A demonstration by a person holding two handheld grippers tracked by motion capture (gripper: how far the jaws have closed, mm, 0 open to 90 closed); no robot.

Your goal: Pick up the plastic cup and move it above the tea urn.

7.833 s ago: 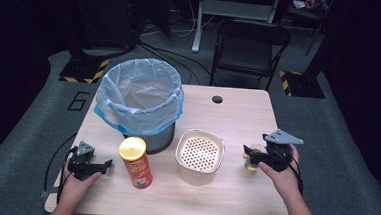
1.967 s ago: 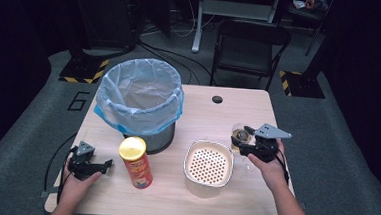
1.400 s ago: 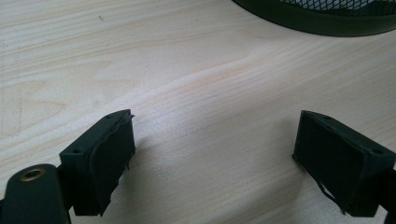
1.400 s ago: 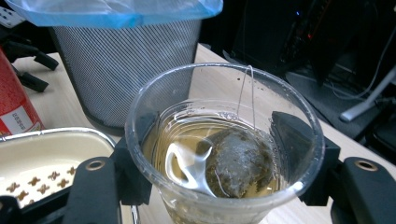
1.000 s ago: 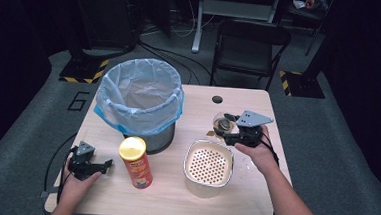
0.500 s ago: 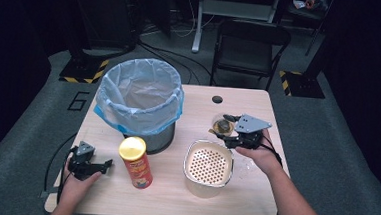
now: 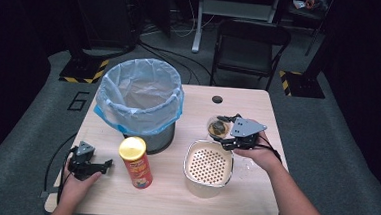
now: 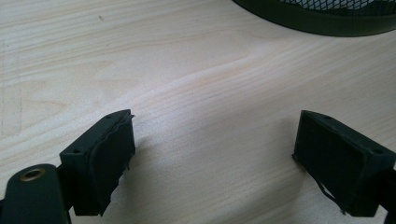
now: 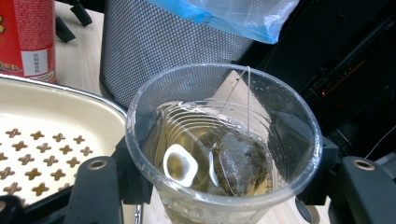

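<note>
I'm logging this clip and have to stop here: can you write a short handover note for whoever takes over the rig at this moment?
Right gripper: shut on the clear plastic cup, upright, with liquid and a used tea bag inside, held just behind the cream strainer basket.
Left gripper: open, nothing between its jaws, resting on the table left of the red chip can.
Bin with blue liner stands at the back left.
Done: cup picked up.
Left: probably drain the cup over the strainer and bin the tea bag; nothing poured yet.
</note>
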